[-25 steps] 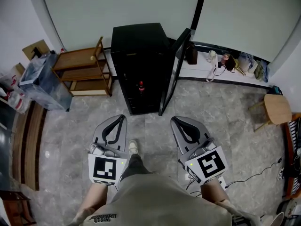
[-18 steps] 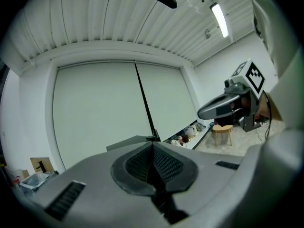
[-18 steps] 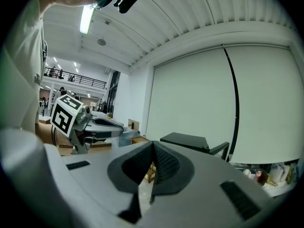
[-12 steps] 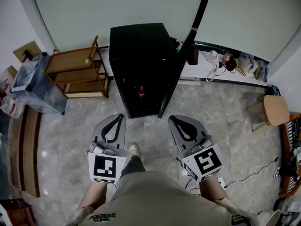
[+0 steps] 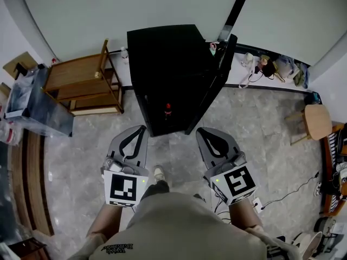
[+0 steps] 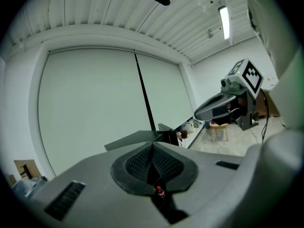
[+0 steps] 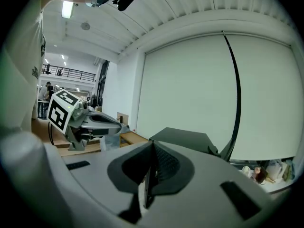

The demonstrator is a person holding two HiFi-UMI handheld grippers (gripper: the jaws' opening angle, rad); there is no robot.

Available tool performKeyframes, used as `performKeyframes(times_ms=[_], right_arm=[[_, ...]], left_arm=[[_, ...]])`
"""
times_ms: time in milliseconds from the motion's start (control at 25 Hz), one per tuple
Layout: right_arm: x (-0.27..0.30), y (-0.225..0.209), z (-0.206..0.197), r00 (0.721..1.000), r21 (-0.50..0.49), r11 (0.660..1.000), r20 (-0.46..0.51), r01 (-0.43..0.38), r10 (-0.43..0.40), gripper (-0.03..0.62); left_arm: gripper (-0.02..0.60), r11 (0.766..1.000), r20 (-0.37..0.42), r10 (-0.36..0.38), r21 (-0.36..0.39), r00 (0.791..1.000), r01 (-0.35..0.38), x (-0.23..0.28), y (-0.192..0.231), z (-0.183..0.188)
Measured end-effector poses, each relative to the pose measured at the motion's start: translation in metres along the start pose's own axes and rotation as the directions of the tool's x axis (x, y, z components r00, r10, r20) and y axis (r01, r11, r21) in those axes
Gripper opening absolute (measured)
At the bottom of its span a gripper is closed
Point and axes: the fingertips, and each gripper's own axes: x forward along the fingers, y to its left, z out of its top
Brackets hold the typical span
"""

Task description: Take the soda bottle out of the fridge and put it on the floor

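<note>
The fridge (image 5: 162, 53) is seen on the floor (image 5: 260, 123) against the back wall, just beside a wooden rack (image 5: 81, 80) on its left. Its door (image 5: 214, 85) is swung wide open to the right. The bottle (image 5: 167, 111) stands upright inside, low in the open compartment and near its front edge; a red band can be made out on it. It is not yet touched by anything.

The left hand-held gripper (image 5: 142, 129) and the right hand-held gripper (image 5: 200, 130) are held side by side in front of the fridge, well apart from the bottle, and both are aimed at the opening. Both are clenched and empty: in each gripper view the ribbed pads are pressed together with nothing between them. In the left gripper view the bottle (image 6: 159, 191) is framed small and far off, in the slot below the closed pads.

The step in hand is judged to be the approach, so the task has barely been started. For the next move, one hand-held gripper would have to be released wide, carried in past the door edge, and closed around the bottle's body. The bottle is smooth and round, so a square, firm grip is called for.
</note>
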Motion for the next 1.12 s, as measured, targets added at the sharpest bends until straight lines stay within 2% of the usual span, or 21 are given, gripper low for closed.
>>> performKeyframes(times_ms=[160, 440, 680, 840, 1120], right_arm=[[0.033, -0.004, -0.001, 0.998, -0.001, 1.0, -0.055, 0.025, -0.025, -0.005], [0.076, -0.012, -0.001, 0.997, -0.001, 0.999, -0.073, 0.041, -0.04, -0.005], [0.107, -0.028, -0.015, 0.994, 0.007, 1.0, -0.104, 0.019, -0.018, -0.005], [0.124, -0.039, -0.028, 0.992, 0.024, 1.0, -0.127, -0.003, 0.006, -0.005], [0.149, -0.073, -0.054, 0.993, 0.06, 0.998, -0.12, 0.018, -0.011, -0.003]], left_arm=[[0.006, 1.0, 0.005, -0.018, 0.011, 1.0, 0.018, 0.017, 0.03, -0.007], [0.006, 0.999, -0.009, -0.037, 0.019, 0.999, 0.037, 0.04, 0.06, -0.022], [0.006, 1.0, -0.025, -0.027, -0.009, 0.999, 0.026, 0.065, 0.072, -0.032], [0.006, 1.0, -0.054, -0.021, 0.005, 0.998, 0.022, 0.08, 0.076, -0.038], [0.006, 0.999, -0.087, -0.018, -0.036, 0.996, 0.015, 0.108, 0.071, -0.052]])
